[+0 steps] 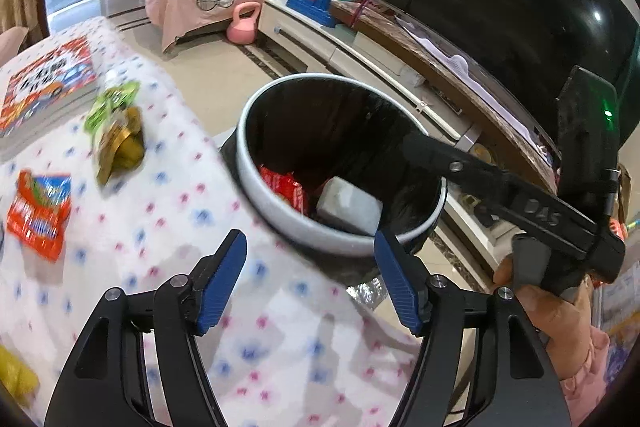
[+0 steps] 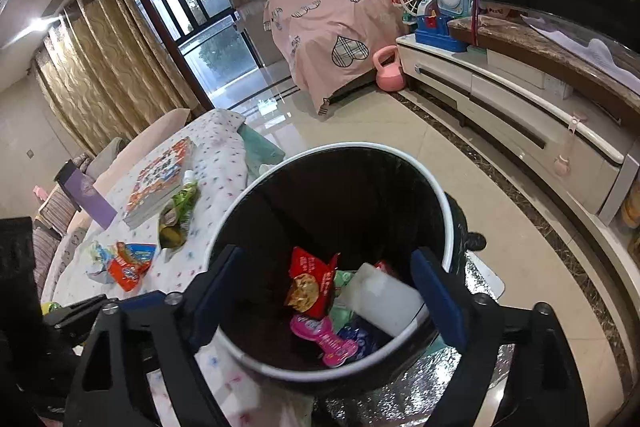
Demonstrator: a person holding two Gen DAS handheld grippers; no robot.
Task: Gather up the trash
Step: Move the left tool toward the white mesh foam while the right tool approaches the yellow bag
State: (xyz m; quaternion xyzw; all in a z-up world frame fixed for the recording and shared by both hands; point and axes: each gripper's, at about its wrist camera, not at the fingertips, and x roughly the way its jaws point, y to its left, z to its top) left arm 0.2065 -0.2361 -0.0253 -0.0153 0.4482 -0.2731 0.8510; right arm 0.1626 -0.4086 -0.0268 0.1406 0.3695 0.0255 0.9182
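Black-lined trash bin [image 2: 448, 223] with red wrapper [image 2: 310, 277], white block [image 2: 380, 297], pink packet [image 2: 326, 341].

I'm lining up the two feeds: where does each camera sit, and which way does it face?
Left wrist: on the left gripper above the table, facing the trash bin; its open fingers show, plus the right gripper and hand.
Right wrist: over the bin, looking down in; its open fingers show.
Shared: bin, orange wrapper, green wrapper, book.

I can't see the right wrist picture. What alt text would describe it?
An open right gripper hovers empty over a black-lined trash bin holding a red snack wrapper, a white block and a pink wrapper. More wrappers lie on the polka-dot table at left.
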